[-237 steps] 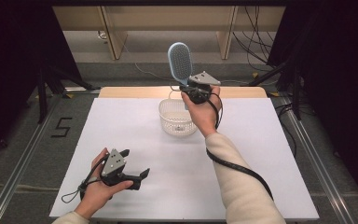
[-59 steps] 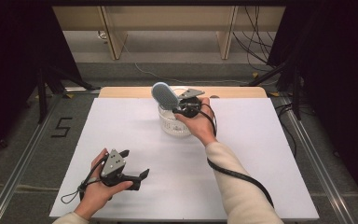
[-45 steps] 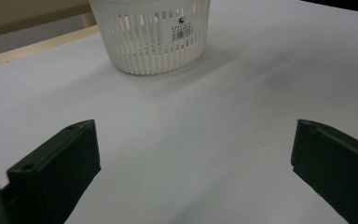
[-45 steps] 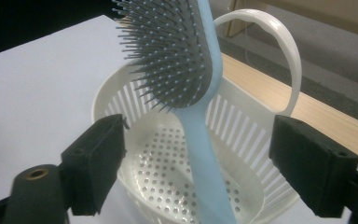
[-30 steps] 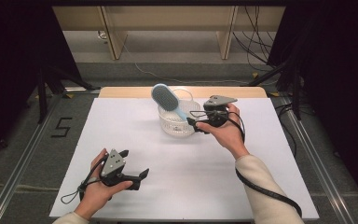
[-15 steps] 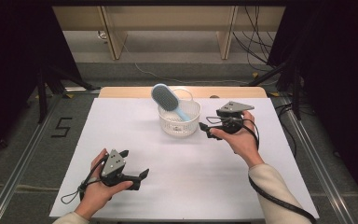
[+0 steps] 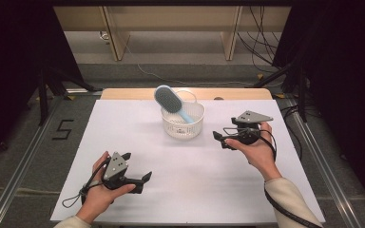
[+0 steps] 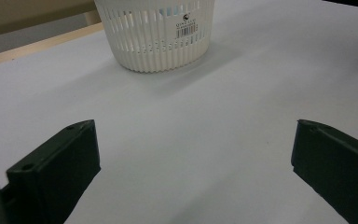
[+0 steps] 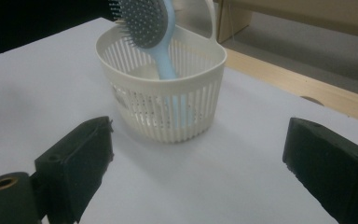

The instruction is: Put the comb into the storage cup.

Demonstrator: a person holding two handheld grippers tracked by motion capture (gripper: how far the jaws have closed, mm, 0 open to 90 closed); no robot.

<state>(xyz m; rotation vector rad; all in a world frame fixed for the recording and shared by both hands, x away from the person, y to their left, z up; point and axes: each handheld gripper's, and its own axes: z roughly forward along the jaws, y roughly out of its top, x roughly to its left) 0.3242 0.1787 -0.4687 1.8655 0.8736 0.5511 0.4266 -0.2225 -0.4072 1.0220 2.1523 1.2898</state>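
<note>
The right gripper (image 7: 222, 139) has let go and moved back to the right of the frame, jaws apart. The hairbrush (image 7: 169, 101) stands in the white basket (image 7: 183, 128), top middle. The left gripper (image 7: 137, 167) sits at the bottom left, jaws apart.

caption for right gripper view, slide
Open right tongs face a white slotted basket holding a blue hairbrush, handle down.

Both hands are resting low over the table, the left gripper (image 7: 135, 167) and right gripper (image 7: 221, 139) gaping wide.
</note>
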